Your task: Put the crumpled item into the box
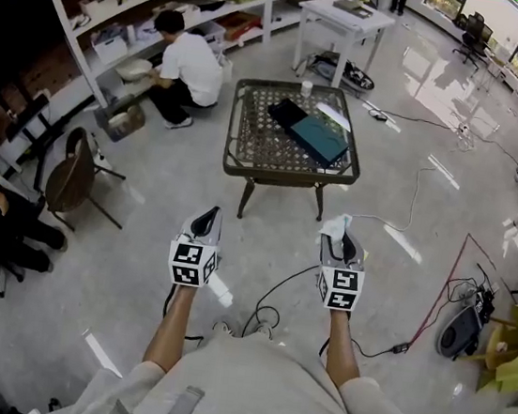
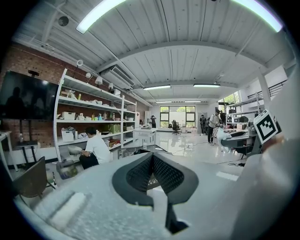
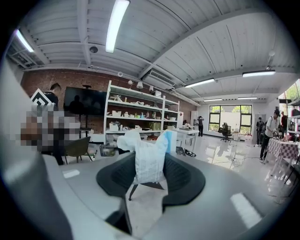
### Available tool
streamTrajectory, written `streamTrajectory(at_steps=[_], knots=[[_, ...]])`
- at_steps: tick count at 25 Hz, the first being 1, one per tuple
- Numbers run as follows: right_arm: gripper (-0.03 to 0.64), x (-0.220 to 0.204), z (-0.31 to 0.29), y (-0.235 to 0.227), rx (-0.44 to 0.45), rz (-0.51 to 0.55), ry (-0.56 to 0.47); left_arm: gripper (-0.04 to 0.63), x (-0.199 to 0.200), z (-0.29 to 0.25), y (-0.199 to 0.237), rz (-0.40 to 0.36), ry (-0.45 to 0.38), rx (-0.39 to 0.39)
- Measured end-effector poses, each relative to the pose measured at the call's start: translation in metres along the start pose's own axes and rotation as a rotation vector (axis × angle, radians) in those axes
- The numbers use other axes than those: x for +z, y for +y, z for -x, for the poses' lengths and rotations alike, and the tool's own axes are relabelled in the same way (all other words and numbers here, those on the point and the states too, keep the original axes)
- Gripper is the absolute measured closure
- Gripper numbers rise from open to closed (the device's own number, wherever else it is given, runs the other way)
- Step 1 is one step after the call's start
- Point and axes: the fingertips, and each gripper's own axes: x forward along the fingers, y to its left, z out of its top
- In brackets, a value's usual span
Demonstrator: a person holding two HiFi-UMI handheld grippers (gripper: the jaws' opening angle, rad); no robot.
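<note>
The table (image 1: 242,163) stands at twelve o'clock, well apart from both claws. The left claw (image 2: 152,155) is clenched, empty; the right claw (image 1: 341,238), at five o'clock of the table, grasps the crumpled item (image 3: 149,161), a puckered white wad with a blue edge

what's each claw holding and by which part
Right claw grips the white crumpled item by its lower half, top poking out above. Left claw is shut, empty.
</note>
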Motion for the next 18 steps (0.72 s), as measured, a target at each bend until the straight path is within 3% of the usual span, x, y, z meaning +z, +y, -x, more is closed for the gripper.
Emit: streamTrajectory(at_steps=[8,18], knots=[[0.454,-0.005,-0.003,-0.013,0.07,0.012,0.01,0.591,0.004,-0.006,-0.026,-0.015,0.008,0.026],[0.454,-0.009,-0.018,-0.027,0.095,0.012,0.009,0.591,-0.004,-0.018,-0.03,-0.001,0.021,0.058]])
